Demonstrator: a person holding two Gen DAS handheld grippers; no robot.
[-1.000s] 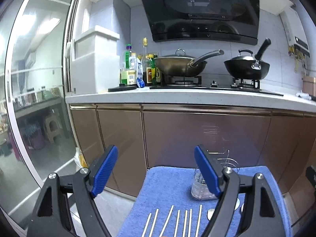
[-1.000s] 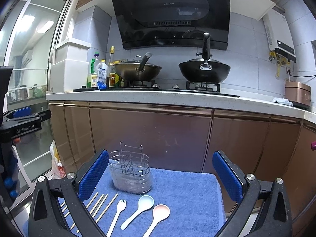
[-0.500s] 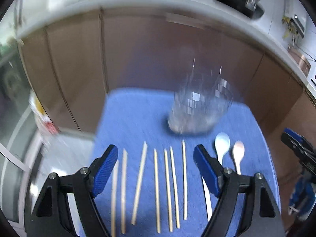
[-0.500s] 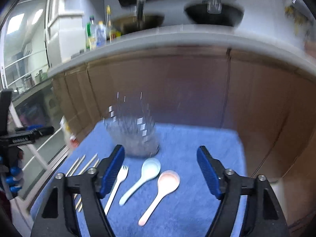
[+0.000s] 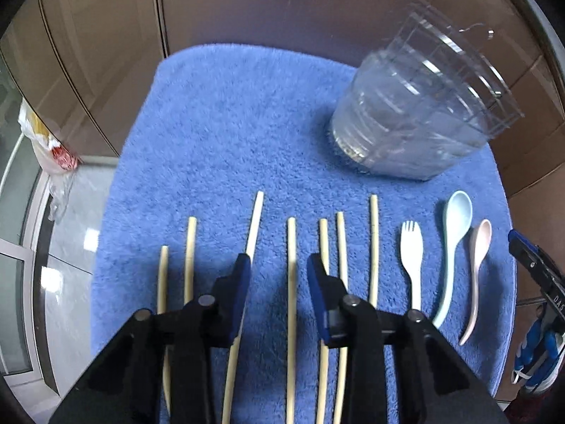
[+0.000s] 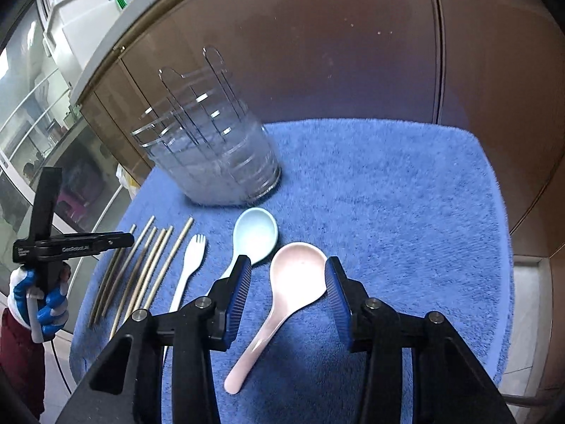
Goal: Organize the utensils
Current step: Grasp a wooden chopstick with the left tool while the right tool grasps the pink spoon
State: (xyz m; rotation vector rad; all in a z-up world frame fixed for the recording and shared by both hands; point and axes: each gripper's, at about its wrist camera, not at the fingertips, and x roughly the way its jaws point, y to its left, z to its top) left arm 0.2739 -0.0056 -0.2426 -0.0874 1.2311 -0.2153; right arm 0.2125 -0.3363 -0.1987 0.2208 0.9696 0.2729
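Several wooden chopsticks lie side by side on a blue towel. To their right lie a white fork, a light blue spoon and a pink spoon. A clear plastic utensil holder stands at the back. My left gripper is open, its jaws on either side of one chopstick. My right gripper is open, low over the pink spoon, its jaws on either side of the bowl. The holder, blue spoon, fork and chopsticks show there too.
Brown cabinet doors stand right behind the towel. A plastic bag lies on the floor at left. The left gripper, held in a gloved hand, shows at the left edge of the right wrist view.
Both grippers tipped down from facing the kitchen counter and dropped close to the towel. Both have narrowed their jaws, the left around a chopstick, the right around the pink spoon.
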